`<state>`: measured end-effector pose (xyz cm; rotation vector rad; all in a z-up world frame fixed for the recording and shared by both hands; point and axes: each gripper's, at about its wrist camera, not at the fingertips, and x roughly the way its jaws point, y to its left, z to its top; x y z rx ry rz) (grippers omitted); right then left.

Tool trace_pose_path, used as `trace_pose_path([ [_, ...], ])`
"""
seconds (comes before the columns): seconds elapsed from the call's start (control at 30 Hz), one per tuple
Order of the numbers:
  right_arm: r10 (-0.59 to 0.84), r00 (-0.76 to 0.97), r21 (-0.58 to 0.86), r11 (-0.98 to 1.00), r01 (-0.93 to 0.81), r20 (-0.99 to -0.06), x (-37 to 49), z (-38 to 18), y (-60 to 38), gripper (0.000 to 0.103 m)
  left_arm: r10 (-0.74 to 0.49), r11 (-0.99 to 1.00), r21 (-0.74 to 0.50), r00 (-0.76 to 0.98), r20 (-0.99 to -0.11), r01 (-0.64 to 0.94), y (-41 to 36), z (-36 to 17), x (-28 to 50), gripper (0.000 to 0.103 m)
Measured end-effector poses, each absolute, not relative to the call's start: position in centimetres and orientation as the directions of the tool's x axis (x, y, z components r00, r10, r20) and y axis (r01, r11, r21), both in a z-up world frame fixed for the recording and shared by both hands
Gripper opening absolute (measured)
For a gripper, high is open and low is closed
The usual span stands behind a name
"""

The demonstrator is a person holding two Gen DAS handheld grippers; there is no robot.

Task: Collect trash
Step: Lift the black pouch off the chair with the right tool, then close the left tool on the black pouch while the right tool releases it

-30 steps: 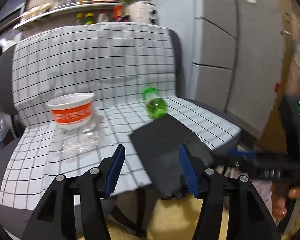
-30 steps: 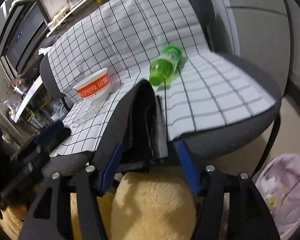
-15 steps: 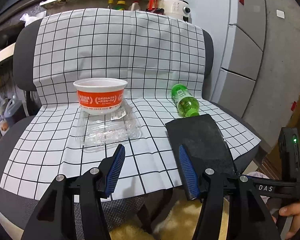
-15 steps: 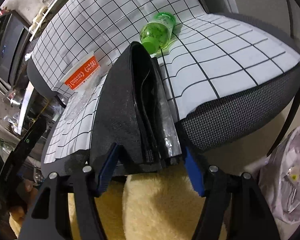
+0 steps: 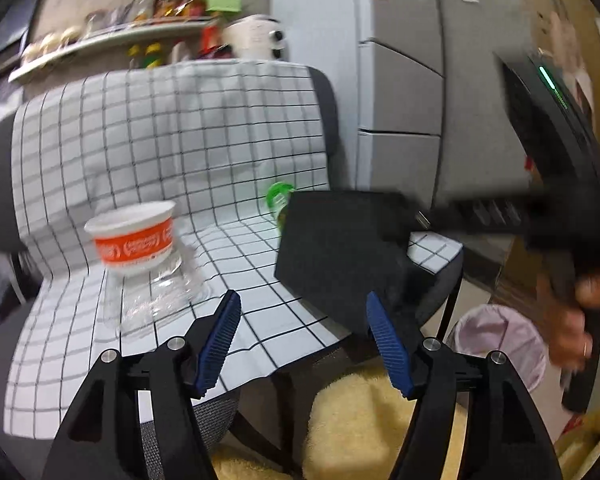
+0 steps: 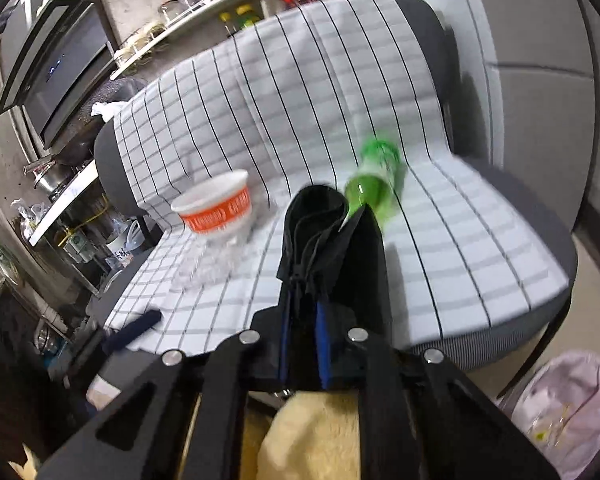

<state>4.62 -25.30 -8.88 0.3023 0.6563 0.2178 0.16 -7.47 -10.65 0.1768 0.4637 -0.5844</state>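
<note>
We close our right gripper (image 6: 304, 354) on the folded black bag (image 6: 332, 248), its pads pinching the bag's near end above the checkered seat cover (image 6: 460, 248). Our left gripper (image 5: 304, 344) is opening, nothing between its fingers. On the cover, the green bottle (image 6: 374, 184) lies just behind the bag, the orange cup (image 6: 216, 208) to its left.

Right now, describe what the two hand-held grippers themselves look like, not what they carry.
The left hand-held gripper has black angular arms with silver round bolts and ribbed blue pads on its fingertips. The right hand-held gripper is built alike: black frame, silver bolts, blue pads. Its black handle carries a green light strip. The person's hand on it wears a ring.
</note>
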Motion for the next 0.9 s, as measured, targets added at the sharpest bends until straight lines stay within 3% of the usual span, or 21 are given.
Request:
trace_pose_path([
  [0.43,0.394,0.727,0.353,0.910,-0.220,-0.562,6.4,-7.4,-21.6,0.011,-0.544,0.804,-0.073,0.681,-0.490,0.590,-8.3,-11.6,1.0,0.065],
  [0.6,0.425,0.679,0.372,0.898,-0.234,-0.599,5.5,-8.0,-21.7,0.012,-0.576,0.790,-0.118,0.664,-0.476,0.601,-8.5,-11.4,1.9,0.050],
  [0.67,0.444,0.668,0.388,0.889,-0.244,-0.597,5.2,-8.0,-21.8,0.012,-0.579,0.787,-0.111,0.663,-0.475,0.607,-8.9,-11.3,2.1,0.035],
  [0.9,0.490,0.700,0.440,0.855,-0.273,-0.520,4.4,-6.6,-23.9,0.022,-0.549,0.802,-0.093,0.668,-0.502,0.590,-9.7,-11.4,3.3,0.009],
])
